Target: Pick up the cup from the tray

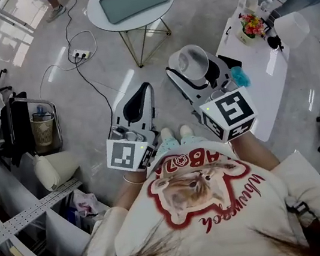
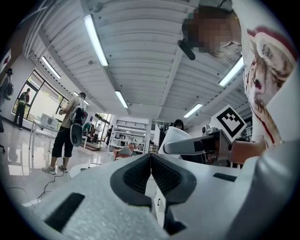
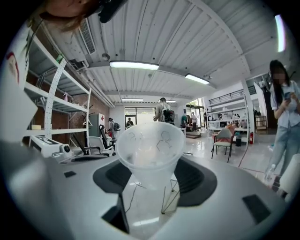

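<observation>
**Mia:** Where is the cup (image 3: 149, 145)?

**Ben:** In the right gripper (image 1: 200, 78). Its two jaws are pressed on the cup from both sides, down low where the cup gets thin. The wide top sticks up above them.

**Mia:** Is it on the tray (image 1: 134, 0)?

**Ben:** No. The tray sits bare on the round table (image 1: 95, 13), well apart from the cup. The cup is up in the air over the floor, between that table and the white table (image 1: 267, 76). So I think the pick-up is done.

**Mia:** What about the left gripper (image 2: 151, 164)?

**Ben:** Its jaws are closed tight with nothing in them. It hangs beside the right one.

**Mia:** What could go wrong now?

**Ben:** The cup looks thin and see-through. I think it is soft. If the jaws squeeze too hard, it could bend in or crack.

**Mia:** And if they squeeze too little?

**Ben:** Then it could slip. The sides slant, so the pads don't sit flat on them. A quick swing or a tip could make the cup pop out and fall to the floor.

**Mia:** Anything else?

**Ben:** The white table is near on the right. A wide turn could knock the cup on its edge. The left gripper could bump it too if the two come close.
</observation>
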`<state>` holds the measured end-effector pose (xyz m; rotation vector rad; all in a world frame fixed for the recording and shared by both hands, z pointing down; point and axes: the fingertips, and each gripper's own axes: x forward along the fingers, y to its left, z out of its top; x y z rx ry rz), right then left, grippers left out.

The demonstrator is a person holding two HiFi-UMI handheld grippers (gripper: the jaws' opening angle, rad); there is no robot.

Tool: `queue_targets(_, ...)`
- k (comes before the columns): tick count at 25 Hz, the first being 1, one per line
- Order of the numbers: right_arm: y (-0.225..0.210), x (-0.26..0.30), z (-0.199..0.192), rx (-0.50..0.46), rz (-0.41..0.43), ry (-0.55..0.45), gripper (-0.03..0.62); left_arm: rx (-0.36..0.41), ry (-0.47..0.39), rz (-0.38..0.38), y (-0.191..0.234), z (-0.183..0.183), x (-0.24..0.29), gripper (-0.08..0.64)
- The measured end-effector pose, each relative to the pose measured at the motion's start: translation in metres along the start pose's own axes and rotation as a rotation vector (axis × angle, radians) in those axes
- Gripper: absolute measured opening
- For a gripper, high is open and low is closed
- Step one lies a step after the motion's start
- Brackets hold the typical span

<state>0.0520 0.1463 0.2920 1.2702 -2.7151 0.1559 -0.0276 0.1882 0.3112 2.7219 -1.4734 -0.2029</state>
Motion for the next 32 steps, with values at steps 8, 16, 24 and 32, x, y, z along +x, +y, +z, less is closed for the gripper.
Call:
queue_targets(8, -0.003, -0.009, 0.002, -0.028, 0.012, 0.001, 0.29, 0.023, -0.007, 0.027, -0.009, 0.005, 0.0, 0.014)
queue_targets(16, -0.013, -0.011, -0.002, -0.007, 0.013, 0.004, 0.29, 0.03, -0.008, 0.037, -0.013, 0.004, 0.003, 0.014)
queue_targets(24, -0.015, -0.002, -0.001, -0.015, 0.018, 0.003, 0.29, 0.028, -0.017, 0.043, -0.006, 0.004, 0.011, 0.014)
queue_targets(32, -0.015, 0.007, 0.007, -0.027, 0.016, -0.005, 0.29, 0.026, -0.026, 0.053, 0.006, 0.008, 0.012, 0.014)
